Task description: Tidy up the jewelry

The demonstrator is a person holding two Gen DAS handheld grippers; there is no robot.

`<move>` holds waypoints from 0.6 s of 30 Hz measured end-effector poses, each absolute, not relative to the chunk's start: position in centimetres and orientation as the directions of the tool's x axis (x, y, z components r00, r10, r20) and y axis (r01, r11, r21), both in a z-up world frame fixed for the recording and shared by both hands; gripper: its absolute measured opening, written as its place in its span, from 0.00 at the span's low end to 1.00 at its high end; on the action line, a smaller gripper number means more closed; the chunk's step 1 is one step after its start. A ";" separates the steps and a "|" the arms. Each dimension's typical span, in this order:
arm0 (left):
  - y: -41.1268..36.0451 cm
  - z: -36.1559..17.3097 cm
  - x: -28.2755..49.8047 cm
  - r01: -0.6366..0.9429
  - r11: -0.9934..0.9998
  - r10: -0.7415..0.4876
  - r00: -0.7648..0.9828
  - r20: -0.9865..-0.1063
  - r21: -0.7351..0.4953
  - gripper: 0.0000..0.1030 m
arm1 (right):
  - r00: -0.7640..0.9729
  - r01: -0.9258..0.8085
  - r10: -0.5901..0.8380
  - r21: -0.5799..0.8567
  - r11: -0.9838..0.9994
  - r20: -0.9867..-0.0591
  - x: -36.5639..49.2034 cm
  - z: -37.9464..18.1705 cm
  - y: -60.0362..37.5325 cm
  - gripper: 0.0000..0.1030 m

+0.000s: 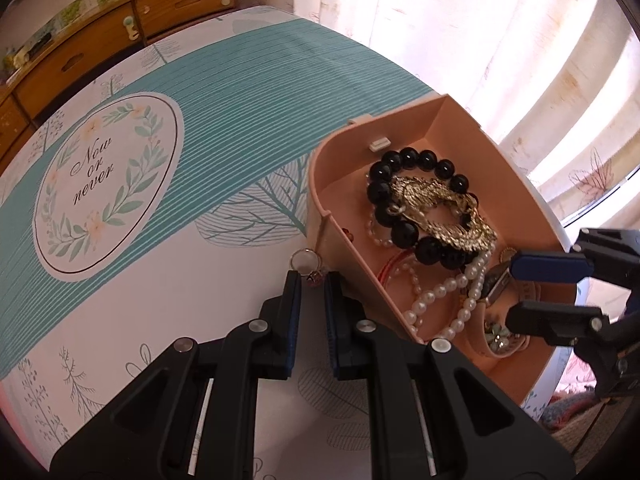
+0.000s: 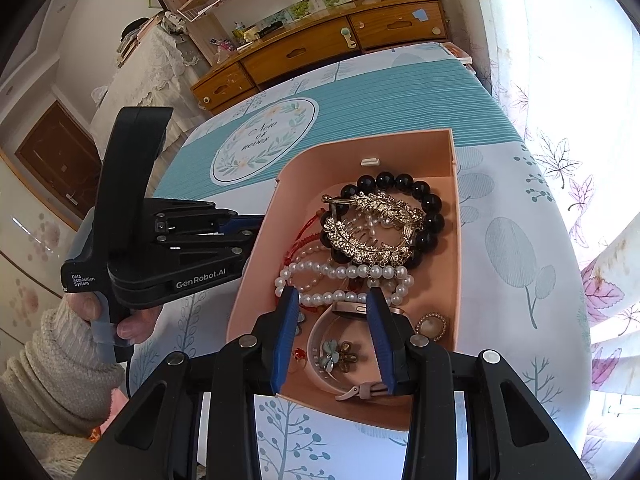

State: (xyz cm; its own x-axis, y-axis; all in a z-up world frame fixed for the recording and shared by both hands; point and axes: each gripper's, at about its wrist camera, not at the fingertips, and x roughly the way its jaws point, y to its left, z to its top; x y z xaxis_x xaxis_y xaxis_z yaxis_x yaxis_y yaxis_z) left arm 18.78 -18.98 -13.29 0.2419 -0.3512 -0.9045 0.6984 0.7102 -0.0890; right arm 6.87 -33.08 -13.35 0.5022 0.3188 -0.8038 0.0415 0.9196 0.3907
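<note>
A pink jewelry box [image 1: 328, 208] [image 2: 456, 200] stands open on the patterned table. It holds a black bead bracelet [image 1: 404, 232] [image 2: 432, 204], a gold hair comb [image 1: 440, 208] [image 2: 372, 232], a pearl string [image 1: 440, 292] [image 2: 340, 272], a watch [image 2: 352, 308] and small pieces. A ring [image 1: 306, 262] lies on the table just left of the box. My left gripper [image 1: 313, 280] has its jaws narrowly apart around the ring's stone end. My right gripper [image 2: 332, 300] is open above the watch inside the box; it also shows in the left wrist view [image 1: 536, 292].
The tablecloth [image 1: 200, 120] has a teal striped band and a "Now or never" oval [image 1: 108, 184]. Curtains [image 1: 520, 40] hang behind the box. Wooden drawers [image 2: 320, 48] stand beyond the table's far edge. A hand [image 2: 120, 320] holds the left gripper's body.
</note>
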 end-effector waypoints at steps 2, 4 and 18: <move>-18.8 -13.3 19.3 0.669 0.738 -0.344 0.255 -0.904 -0.092 0.09 | 0.504 0.042 0.320 0.392 0.919 -0.802 6.8 -13.3 -33.2 0.35; -18.6 -13.3 19.8 0.635 0.766 -0.334 0.269 -0.903 -0.094 0.09 | 0.505 0.044 0.320 0.394 0.918 -0.802 6.7 -13.3 -33.4 0.35; -17.1 -13.5 22.1 0.533 0.824 -0.362 0.229 -0.904 -0.195 0.09 | 0.510 0.054 0.322 0.404 0.913 -0.798 6.3 -13.3 -34.1 0.35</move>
